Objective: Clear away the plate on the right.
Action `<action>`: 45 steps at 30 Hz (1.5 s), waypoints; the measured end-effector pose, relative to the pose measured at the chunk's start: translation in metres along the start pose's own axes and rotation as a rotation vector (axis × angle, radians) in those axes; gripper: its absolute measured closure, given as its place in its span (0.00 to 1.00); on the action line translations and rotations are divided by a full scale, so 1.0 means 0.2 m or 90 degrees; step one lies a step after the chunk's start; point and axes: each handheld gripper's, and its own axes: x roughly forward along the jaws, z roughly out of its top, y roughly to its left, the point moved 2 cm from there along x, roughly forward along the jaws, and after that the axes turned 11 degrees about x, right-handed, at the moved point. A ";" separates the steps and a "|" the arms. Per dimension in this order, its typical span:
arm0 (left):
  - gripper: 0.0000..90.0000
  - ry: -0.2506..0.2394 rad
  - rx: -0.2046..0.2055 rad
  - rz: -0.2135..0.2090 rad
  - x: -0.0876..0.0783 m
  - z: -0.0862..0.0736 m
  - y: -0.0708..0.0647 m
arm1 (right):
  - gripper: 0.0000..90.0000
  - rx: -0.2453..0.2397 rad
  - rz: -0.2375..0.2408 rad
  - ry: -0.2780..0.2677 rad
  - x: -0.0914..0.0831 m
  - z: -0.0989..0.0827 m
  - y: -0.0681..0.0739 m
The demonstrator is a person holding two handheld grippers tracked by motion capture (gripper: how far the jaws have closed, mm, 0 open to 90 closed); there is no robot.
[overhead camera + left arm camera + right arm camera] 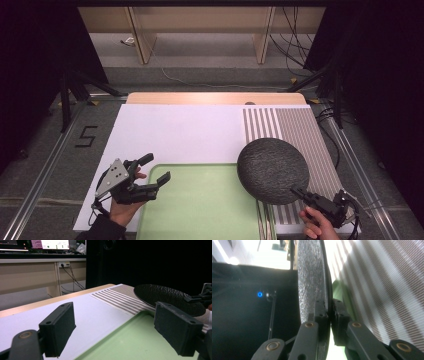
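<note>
Item: round dark grey plate with a rough, pebbled surface, held clear of the table at a tilt, its near rim low and its far rim raised, over the striped mat and the right edge of the green tray. Holder: right claw, entering from the lower right in the high view, jaws clamped together on the plate's near rim; in the right gripper view the right claw shows one pad on the textured face and the other on the smooth face, the rim pinched between them, plate seen edge-on. Second tool: left claw, held in a hand at the lower left, jaws standing well apart with nothing between them, poised above the left edge of the green tray and well apart from the plate. In the left gripper view the left claw frames the tray, with the plate farther off beyond the right pad. Surface: white sheet covering most of the table, a grey-and-white striped mat on its right part, the pale green tray lying at the near middle, a strip of bare wood along the far edge. Surroundings: dark curtains on both sides, wooden furniture legs and loose cables on the floor beyond the table.
</note>
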 end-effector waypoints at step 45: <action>0.19 -0.003 0.000 0.002 -0.01 0.00 0.00 | 0.93 -0.065 -0.073 0.232 0.34 -0.40 -0.03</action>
